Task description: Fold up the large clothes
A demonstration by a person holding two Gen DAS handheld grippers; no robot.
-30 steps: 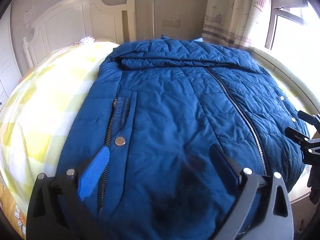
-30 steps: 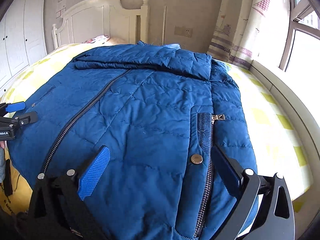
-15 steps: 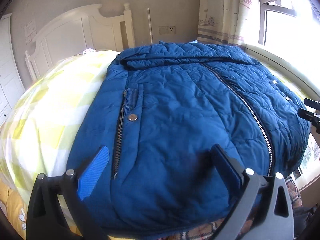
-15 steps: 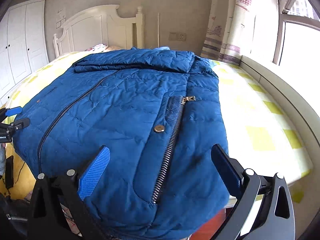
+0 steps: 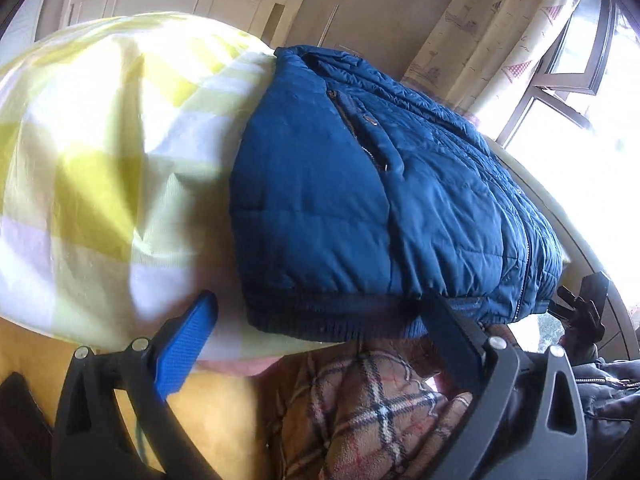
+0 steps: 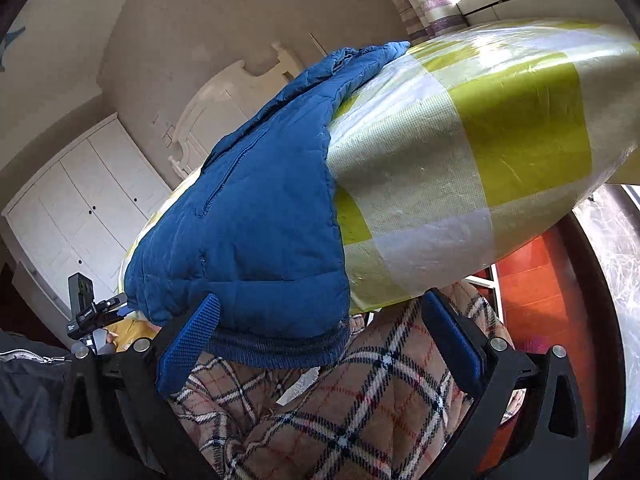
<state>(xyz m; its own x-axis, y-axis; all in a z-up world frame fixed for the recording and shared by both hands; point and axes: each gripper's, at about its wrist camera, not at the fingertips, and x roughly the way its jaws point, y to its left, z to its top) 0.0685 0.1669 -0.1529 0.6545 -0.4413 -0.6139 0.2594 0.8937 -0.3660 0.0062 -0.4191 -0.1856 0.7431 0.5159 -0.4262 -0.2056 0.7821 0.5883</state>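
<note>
The left claw [image 5: 320,344] and right claw [image 6: 320,340] are held spread, with nothing gripped between the blue textured pads [image 6: 188,344]. Plaid fleece fabric [image 6: 340,412] is seen just below. Beyond, the quilted blue jacket [image 5: 360,208] is laid on the yellow-checked bed [image 5: 100,152], its ribbed hem [image 6: 276,350] overhanging the edge.

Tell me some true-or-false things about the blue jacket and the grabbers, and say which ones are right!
1. The blue jacket lies on a yellow checked bedsheet. True.
2. The left gripper is clamped on the jacket's hem. False: it is open, hem between its fingers.
3. The right gripper is open. True.
4. The jacket is red. False: it is blue.
5. Plaid fabric shows below the jacket's hem. True.
</note>
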